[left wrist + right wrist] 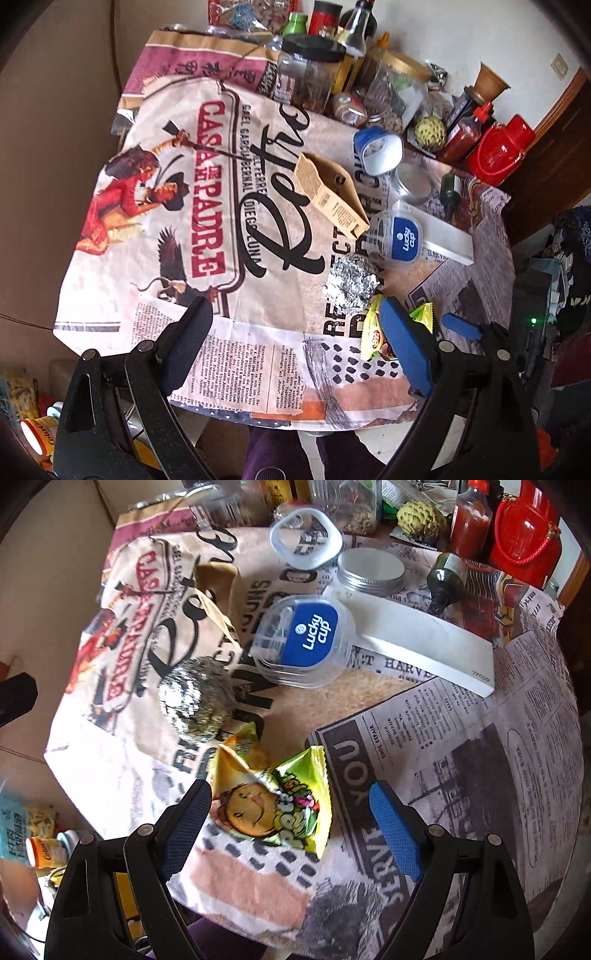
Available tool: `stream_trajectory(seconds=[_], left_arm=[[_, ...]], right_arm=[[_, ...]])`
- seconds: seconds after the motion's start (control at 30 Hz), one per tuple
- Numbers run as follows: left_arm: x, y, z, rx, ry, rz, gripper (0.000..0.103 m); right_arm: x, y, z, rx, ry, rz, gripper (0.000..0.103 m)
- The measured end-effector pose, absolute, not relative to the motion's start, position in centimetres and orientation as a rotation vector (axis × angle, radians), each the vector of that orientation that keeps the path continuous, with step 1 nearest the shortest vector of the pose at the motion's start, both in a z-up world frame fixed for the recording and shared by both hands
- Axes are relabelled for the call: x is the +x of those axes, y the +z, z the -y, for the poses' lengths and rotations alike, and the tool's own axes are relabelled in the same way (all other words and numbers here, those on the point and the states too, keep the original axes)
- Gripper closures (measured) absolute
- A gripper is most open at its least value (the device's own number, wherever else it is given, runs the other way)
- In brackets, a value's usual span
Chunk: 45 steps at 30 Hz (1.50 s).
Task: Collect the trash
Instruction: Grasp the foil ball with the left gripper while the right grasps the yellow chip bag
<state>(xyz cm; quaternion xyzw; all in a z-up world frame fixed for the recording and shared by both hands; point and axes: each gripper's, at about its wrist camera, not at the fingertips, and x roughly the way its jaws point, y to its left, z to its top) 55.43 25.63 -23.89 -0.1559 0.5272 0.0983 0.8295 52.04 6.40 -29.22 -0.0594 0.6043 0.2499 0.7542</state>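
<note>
A yellow-green snack wrapper (pixel 273 801) lies on the newspaper-covered table, just ahead of my open right gripper (pixel 290 794), between its fingers. A crumpled foil ball (pixel 195 701) sits beyond it; it also shows in the left wrist view (pixel 351 282). A clear "Lucky cup" plastic lid (pixel 303 638) and a torn brown cardboard tag (pixel 330 194) lie farther back. My left gripper (pixel 295 314) is open and empty over the near table edge, its right finger covering part of the wrapper (pixel 373 332). The right gripper's blue fingertip (pixel 461 325) peeks in there.
A white flat box (pixel 424 642), a metal tin (pixel 369 570), a dark small bottle (pixel 447 581) and a white-rimmed lid (pixel 306 541) lie mid-table. Jars, sauce bottles and a red container (pixel 524 531) crowd the far edge. The table's near edge (pixel 258 413) drops off by my grippers.
</note>
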Motion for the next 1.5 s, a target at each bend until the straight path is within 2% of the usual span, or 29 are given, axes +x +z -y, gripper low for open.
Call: stream_trajectory(seconds=[0.03,0.1,0.3,0.4,0.57,0.8,1.03,1.13,1.33,1.5], left_arm=[[55.6,-24.2,-25.5,-0.33,0.202,-1.126,0.011],[56.0,-24.9,-25.2,-0.323,0.185,-1.143,0.011],[56.8,-26.2,-24.6,-0.332,0.151,-1.174,0.011],[57.4,-26.8,-24.3,-0.338,0.136,-1.184,0.011],[58.7,-28.0,-23.7,-0.352,0.112,-1.199,0.011],[61.3,-30.8,-22.6,-0.355,0.092,-1.24,0.014],[63.0,-34.1,-21.9,-0.365,0.121,-1.302,0.034],[63.2,-33.9,-21.2,-0.332,0.124,-1.28,0.048],[63.0,-31.4,-19.1,-0.257,0.132,-1.228,0.049],[62.0,-26.6,-17.0,-0.243,0.11,-1.142,0.049]], right_arm=[[52.1,-29.4,-6.6,-0.136,0.546,-1.312,0.024],[52.1,-29.8,-7.0,-0.155,0.563,-1.312,0.042],[52.3,-30.3,-7.7,-0.194,0.612,-1.291,0.076],[52.1,-30.1,-7.4,-0.199,0.622,-1.277,0.082],[51.6,-29.6,-5.5,-0.179,0.607,-1.265,0.088],[51.9,-27.6,-0.8,-0.111,0.507,-1.245,0.09],[53.2,-24.3,3.9,-0.03,0.405,-1.199,0.091],[53.4,-23.3,5.2,-0.006,0.373,-1.176,0.091],[53.6,-21.4,7.3,0.029,0.341,-1.129,0.094],[53.3,-19.0,9.3,0.049,0.345,-1.063,0.094]])
